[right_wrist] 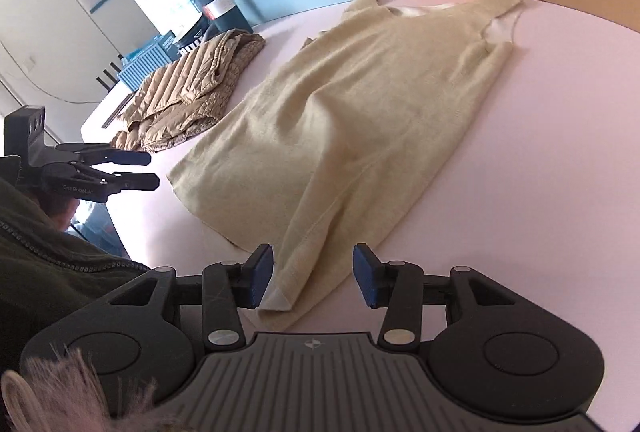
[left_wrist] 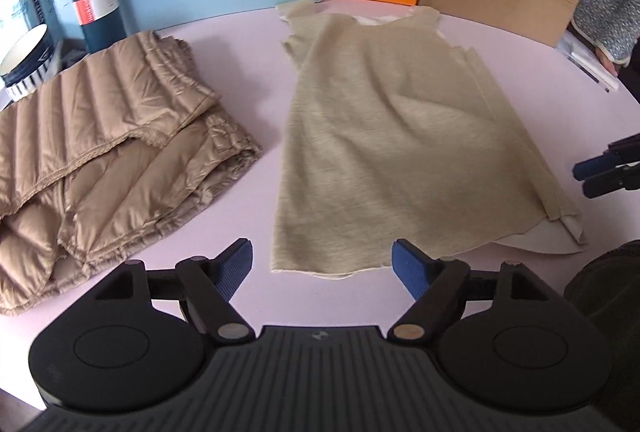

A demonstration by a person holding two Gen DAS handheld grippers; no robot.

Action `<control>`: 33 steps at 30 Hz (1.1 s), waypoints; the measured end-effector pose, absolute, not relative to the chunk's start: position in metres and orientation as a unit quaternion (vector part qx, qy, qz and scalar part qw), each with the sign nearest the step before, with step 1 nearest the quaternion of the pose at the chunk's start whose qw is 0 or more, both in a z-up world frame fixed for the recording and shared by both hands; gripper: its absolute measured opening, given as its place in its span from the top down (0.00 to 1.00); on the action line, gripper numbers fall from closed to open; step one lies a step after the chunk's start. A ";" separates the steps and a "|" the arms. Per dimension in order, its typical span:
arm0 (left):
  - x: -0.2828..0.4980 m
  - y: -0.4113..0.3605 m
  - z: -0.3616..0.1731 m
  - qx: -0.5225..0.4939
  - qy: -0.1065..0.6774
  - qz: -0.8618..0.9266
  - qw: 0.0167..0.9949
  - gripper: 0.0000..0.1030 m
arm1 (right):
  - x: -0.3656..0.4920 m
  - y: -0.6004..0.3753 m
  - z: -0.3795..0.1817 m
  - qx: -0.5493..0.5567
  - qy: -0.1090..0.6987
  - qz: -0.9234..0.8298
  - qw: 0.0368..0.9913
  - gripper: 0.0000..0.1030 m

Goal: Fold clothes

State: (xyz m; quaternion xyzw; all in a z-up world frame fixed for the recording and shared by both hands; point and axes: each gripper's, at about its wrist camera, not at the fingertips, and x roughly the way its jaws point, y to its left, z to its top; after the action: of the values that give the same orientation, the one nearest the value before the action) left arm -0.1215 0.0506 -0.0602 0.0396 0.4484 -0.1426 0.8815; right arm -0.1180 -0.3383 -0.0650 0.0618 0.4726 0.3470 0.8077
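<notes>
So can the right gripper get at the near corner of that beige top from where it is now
Probably yes. The right gripper is open, with the near hem corner of the beige top lying flat on the table between its fingers. Nothing blocks it; the left gripper is off to the side.

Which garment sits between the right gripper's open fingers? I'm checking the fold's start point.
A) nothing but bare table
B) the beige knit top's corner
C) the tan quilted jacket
B: in the right wrist view, the beige knit top has its corner between the open right gripper.
</notes>
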 end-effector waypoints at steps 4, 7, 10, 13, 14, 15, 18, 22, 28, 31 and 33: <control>-0.119 0.029 -0.066 0.082 0.443 -0.195 0.871 0.26 | -0.121 -0.339 -0.068 0.044 0.483 0.334 0.808 0.98; -0.124 0.027 -0.065 0.107 0.439 -0.202 0.869 0.25 | -0.124 -0.340 -0.070 0.030 0.490 0.324 0.809 0.97; -0.128 0.038 -0.067 0.089 0.435 -0.193 0.875 0.19 | -0.127 -0.341 -0.072 0.016 0.497 0.314 0.809 0.97; -0.122 0.040 -0.081 0.085 0.458 -0.180 0.867 0.19 | -0.129 -0.341 -0.074 0.003 0.504 0.304 0.808 0.97; -0.122 0.040 -0.085 0.088 0.461 -0.181 0.864 0.19 | -0.130 -0.341 -0.075 -0.002 0.506 0.301 0.808 0.97; -0.121 0.039 -0.089 0.089 0.463 -0.181 0.863 0.19 | -0.131 -0.342 -0.075 -0.007 0.508 0.298 0.808 0.97; -0.121 0.040 -0.093 0.067 0.449 -0.193 0.870 0.37 | -0.134 -0.342 -0.077 -0.020 0.515 0.288 0.807 0.97; -0.119 0.046 -0.086 0.024 0.432 -0.199 0.880 0.97 | -0.138 -0.343 -0.070 0.006 0.486 0.289 0.825 0.96; -0.126 0.044 -0.065 0.042 0.404 -0.207 0.890 0.98 | -0.140 -0.318 -0.069 -0.059 0.461 0.316 0.827 0.58; -0.130 0.043 -0.053 0.059 0.397 -0.215 0.890 0.98 | -0.140 -0.317 -0.065 -0.045 0.457 0.325 0.827 0.90; -0.136 0.044 -0.040 0.082 0.388 -0.231 0.888 0.99 | -0.140 -0.319 -0.062 -0.024 0.454 0.331 0.827 0.96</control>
State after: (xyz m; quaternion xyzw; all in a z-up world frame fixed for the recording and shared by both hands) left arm -0.1357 0.0439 -0.0398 0.0825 0.3885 -0.2310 0.8882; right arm -0.1399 -0.3187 -0.0617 -0.0242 0.4543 0.3306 0.8269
